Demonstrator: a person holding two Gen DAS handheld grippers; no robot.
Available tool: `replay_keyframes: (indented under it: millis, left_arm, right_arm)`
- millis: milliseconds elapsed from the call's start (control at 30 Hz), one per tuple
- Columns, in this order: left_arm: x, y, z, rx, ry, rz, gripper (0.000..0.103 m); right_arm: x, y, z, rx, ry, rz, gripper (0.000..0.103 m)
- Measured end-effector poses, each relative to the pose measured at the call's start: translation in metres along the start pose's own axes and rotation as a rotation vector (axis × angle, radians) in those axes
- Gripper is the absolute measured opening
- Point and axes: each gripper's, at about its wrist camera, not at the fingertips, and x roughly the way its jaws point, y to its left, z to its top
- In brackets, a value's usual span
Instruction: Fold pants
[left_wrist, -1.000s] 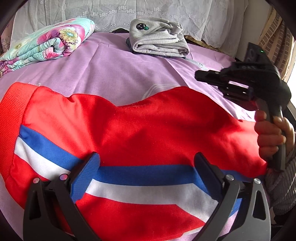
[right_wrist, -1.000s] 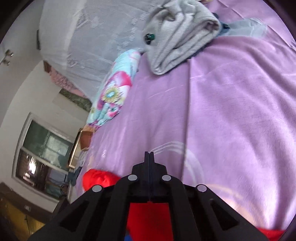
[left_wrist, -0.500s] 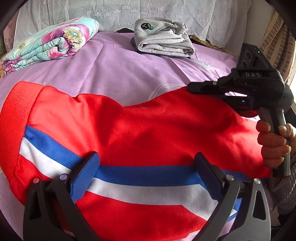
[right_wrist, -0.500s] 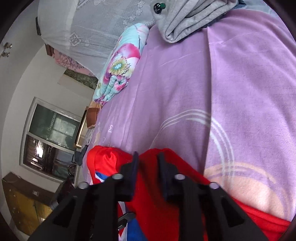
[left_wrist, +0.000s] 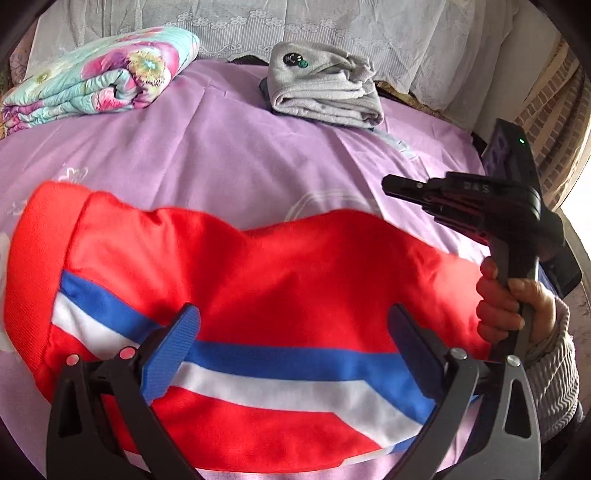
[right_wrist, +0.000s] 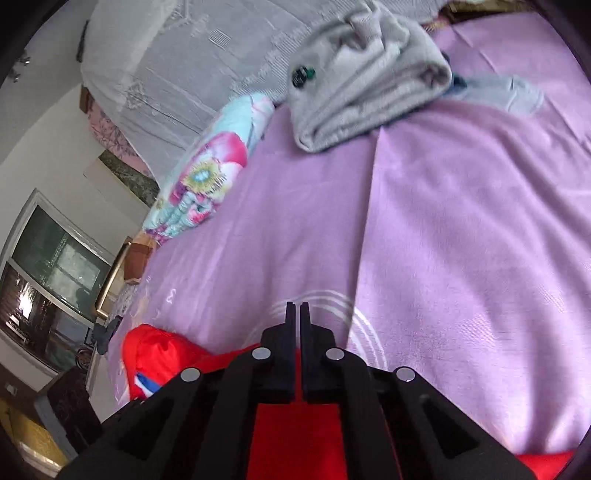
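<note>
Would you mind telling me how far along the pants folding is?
Done: the red pants lie as a compact bundle on the purple bedsheet. In hand: nothing; the left gripper is open above them, the right gripper nearly shut, empty. Left: possibly a final fold.

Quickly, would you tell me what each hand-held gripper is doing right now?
Left hand-held gripper: open, empty, over the red pants.
Right hand-held gripper: shut, holding nothing visible, above the pants' far edge.
</note>
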Motion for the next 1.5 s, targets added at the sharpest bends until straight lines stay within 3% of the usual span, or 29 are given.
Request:
replay_keyframes:
  millis: [100,167,200,267,300,333,400,500,533,567,633,667,733,767,867,933,967,1033,1067,1100,1200,1300,1400,1500]
  left_arm:
    - [0.006,0.000,0.018,0.032,-0.003,0.130,0.099]
    - [0.020,0.020,0.026,-0.017,0.032,0.227,0.099]
    - [0.022,0.032,0.025,-0.042,0.033,0.228,0.098]
    - [0.014,0.040,0.021,-0.025,0.001,0.208,0.093]
    - [0.009,0.040,0.020,-0.010,-0.008,0.219,0.085]
    - [0.004,0.043,0.018,-0.006,-0.015,0.224,0.077]
    - [-0.008,0.052,0.016,-0.030,-0.026,0.179,0.073]
    - [-0.025,0.053,0.014,-0.029,-0.042,0.165,0.077]
    - [-0.032,0.046,0.013,-0.012,-0.069,0.202,0.089]
    - [-0.041,0.036,0.010,0.016,-0.102,0.205,0.094]
    - [-0.049,0.011,0.006,0.084,-0.125,0.156,0.099]
    - [-0.048,-0.002,0.003,0.120,-0.121,0.142,0.099]
    - [-0.035,-0.023,-0.004,0.190,-0.102,0.192,0.099]
    - [-0.023,-0.026,-0.008,0.211,-0.078,0.230,0.099]
    - [0.020,0.000,-0.016,0.140,0.053,0.300,0.099]
    - [0.016,0.010,-0.019,0.103,0.024,0.258,0.099]
    - [0.011,0.008,-0.020,0.101,0.021,0.269,0.099]
    - [0.000,-0.001,-0.021,0.109,0.003,0.299,0.099]
    - [-0.004,-0.008,-0.022,0.113,-0.002,0.293,0.099]
    - [-0.009,-0.016,-0.023,0.117,-0.007,0.259,0.099]
    - [-0.014,-0.054,-0.023,0.136,-0.008,0.101,0.099]
    - [0.011,-0.095,-0.031,0.188,0.049,0.020,0.099]
    - [0.051,-0.108,-0.043,0.259,0.107,0.128,0.099]
    - [0.040,-0.110,-0.041,0.248,0.088,0.147,0.099]
  right_arm:
    - [-0.019,0.023,-0.014,-0.046,0.019,0.100,0.006]
    - [-0.009,0.027,-0.028,-0.047,0.082,0.114,0.006]
    - [0.000,0.024,-0.034,-0.037,0.116,0.108,0.006]
    - [0.012,0.006,-0.042,-0.012,0.140,0.009,0.006]
    - [0.012,-0.008,-0.044,0.020,0.138,-0.027,0.000]
    - [0.007,-0.026,-0.044,0.079,0.131,-0.015,0.000]
    - [-0.015,-0.057,-0.042,0.198,0.093,0.040,0.000]
    - [-0.065,-0.083,-0.039,0.209,-0.032,-0.094,0.006]
    - [-0.083,-0.089,-0.042,0.225,-0.063,-0.093,0.006]
    - [-0.099,-0.093,-0.047,0.229,-0.084,-0.068,0.008]
    - [-0.132,-0.094,-0.063,0.206,-0.131,-0.075,0.025]
    - [-0.146,-0.095,-0.072,0.198,-0.153,-0.093,0.044]
    - [-0.171,-0.108,-0.093,0.222,-0.182,-0.150,0.049]
    - [-0.181,-0.121,-0.103,0.254,-0.191,-0.172,0.047]
    - [-0.208,-0.165,-0.127,0.377,-0.216,-0.143,0.000]
    - [-0.231,-0.181,-0.138,0.443,-0.259,-0.067,0.000]
    - [-0.242,-0.180,-0.140,0.445,-0.272,-0.090,0.004]
    - [-0.268,-0.173,-0.145,0.410,-0.334,-0.174,0.032]
    - [-0.280,-0.168,-0.148,0.395,-0.368,-0.168,0.051]
    - [-0.289,-0.163,-0.151,0.385,-0.389,-0.160,0.060]
    - [-0.295,-0.147,-0.157,0.328,-0.389,-0.170,0.067]
    - [-0.277,-0.155,-0.162,0.340,-0.329,-0.151,0.071]
    - [-0.274,-0.179,-0.170,0.423,-0.347,-0.076,0.063]
    - [-0.290,-0.181,-0.175,0.477,-0.355,-0.024,0.064]
